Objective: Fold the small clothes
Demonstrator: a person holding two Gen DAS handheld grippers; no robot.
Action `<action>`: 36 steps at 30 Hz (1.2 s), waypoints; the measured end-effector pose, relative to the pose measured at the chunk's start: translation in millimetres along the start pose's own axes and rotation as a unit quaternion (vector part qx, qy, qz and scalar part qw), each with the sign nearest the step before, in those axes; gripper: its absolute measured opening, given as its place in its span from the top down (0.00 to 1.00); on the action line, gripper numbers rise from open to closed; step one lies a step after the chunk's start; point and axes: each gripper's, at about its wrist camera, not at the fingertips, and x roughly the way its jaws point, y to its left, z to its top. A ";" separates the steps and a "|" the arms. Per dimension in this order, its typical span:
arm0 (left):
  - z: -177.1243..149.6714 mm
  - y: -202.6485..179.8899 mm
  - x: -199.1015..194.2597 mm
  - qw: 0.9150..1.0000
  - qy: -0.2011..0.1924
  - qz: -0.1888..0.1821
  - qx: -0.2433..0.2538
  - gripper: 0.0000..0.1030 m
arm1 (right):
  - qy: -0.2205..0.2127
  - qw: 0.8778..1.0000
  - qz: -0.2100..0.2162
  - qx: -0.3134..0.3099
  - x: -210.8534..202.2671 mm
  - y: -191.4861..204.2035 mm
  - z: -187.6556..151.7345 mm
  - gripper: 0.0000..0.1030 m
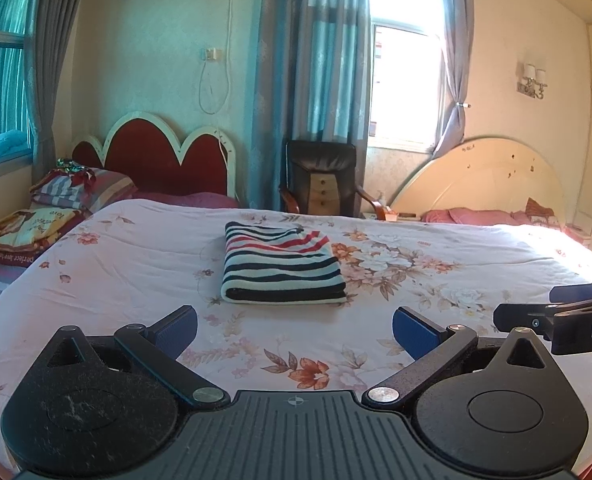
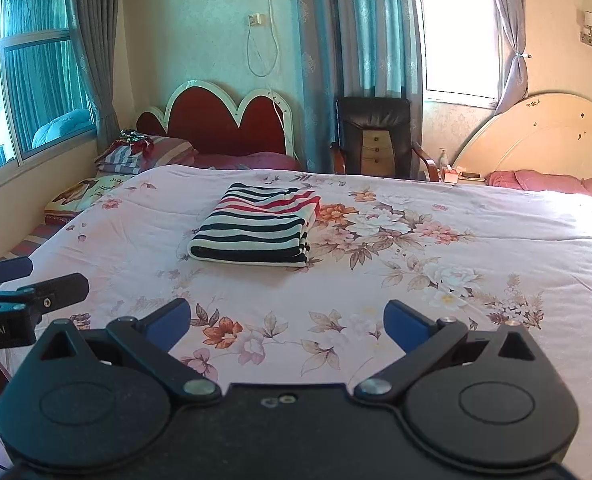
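Note:
A striped garment (image 1: 282, 266), white with dark and red stripes, lies folded into a neat rectangle on the floral bedspread (image 1: 136, 264). It also shows in the right wrist view (image 2: 256, 226). My left gripper (image 1: 295, 330) is open and empty, held above the bedspread a short way in front of the garment. My right gripper (image 2: 286, 326) is open and empty, also in front of the garment and to its right. Each gripper shows at the edge of the other's view: the right one (image 1: 556, 312), the left one (image 2: 28, 286).
Folded bedding and pillows (image 1: 48, 208) lie at the far left by a red headboard (image 1: 156, 156). A dark armchair (image 1: 322, 178) stands behind the bed under the curtains. A cream headboard (image 1: 484, 180) and pink pillows (image 1: 468, 216) are at the far right.

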 end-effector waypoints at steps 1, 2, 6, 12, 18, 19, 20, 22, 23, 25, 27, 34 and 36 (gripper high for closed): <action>-0.3 -0.8 -0.5 1.000 -0.001 0.000 0.001 0.00 | 0.000 1.000 0.000 0.000 0.0 0.0 -0.3 0.01; 0.0 -1.5 0.2 1.000 -0.001 0.000 0.002 0.00 | -0.001 1.000 0.000 0.000 0.2 0.3 -0.4 0.01; -1.1 -2.3 0.7 1.000 -0.001 -0.002 0.001 0.00 | -0.001 1.000 -0.003 0.000 -0.6 0.0 -0.6 0.01; -2.8 -4.7 0.4 1.000 -0.002 -0.004 0.004 0.00 | -0.004 1.000 -0.009 -0.001 -1.8 -1.9 -2.2 0.01; -2.2 -7.0 3.4 1.000 -0.002 -0.008 0.006 0.00 | -0.003 1.000 -0.013 0.001 -1.7 -7.4 -2.6 0.01; -2.1 -7.1 3.6 1.000 -0.003 -0.008 0.006 0.00 | -0.004 1.000 -0.014 0.001 -2.0 -8.3 -1.9 0.01; -1.5 -7.6 3.9 1.000 -0.003 -0.007 0.007 0.00 | -0.005 1.000 -0.014 0.001 -2.7 -8.8 -1.6 0.01; -1.4 -8.1 3.9 1.000 -0.003 -0.008 0.007 0.00 | -0.006 1.000 -0.015 0.001 -3.1 -9.4 -0.8 0.01; -1.4 -8.7 3.9 1.000 -0.003 -0.008 0.007 0.00 | -0.007 1.000 -0.015 0.001 -3.5 -9.7 -0.5 0.01; -1.4 -10.1 3.3 1.000 -0.003 -0.008 0.008 0.00 | -0.007 1.000 -0.015 0.001 -3.8 -9.5 -0.6 0.01; -1.4 -10.2 3.3 1.000 -0.004 -0.008 0.008 0.00 | -0.007 1.000 -0.014 0.001 -4.4 -9.5 -0.6 0.01; -0.4 -12.0 4.1 1.000 -0.003 -0.008 0.007 0.00 | -0.006 1.000 -0.015 0.002 -3.8 -8.9 -0.7 0.01; -0.6 -12.6 4.7 1.000 -0.002 -0.007 0.006 0.00 | -0.005 1.000 -0.015 0.001 -4.4 -9.7 -0.3 0.01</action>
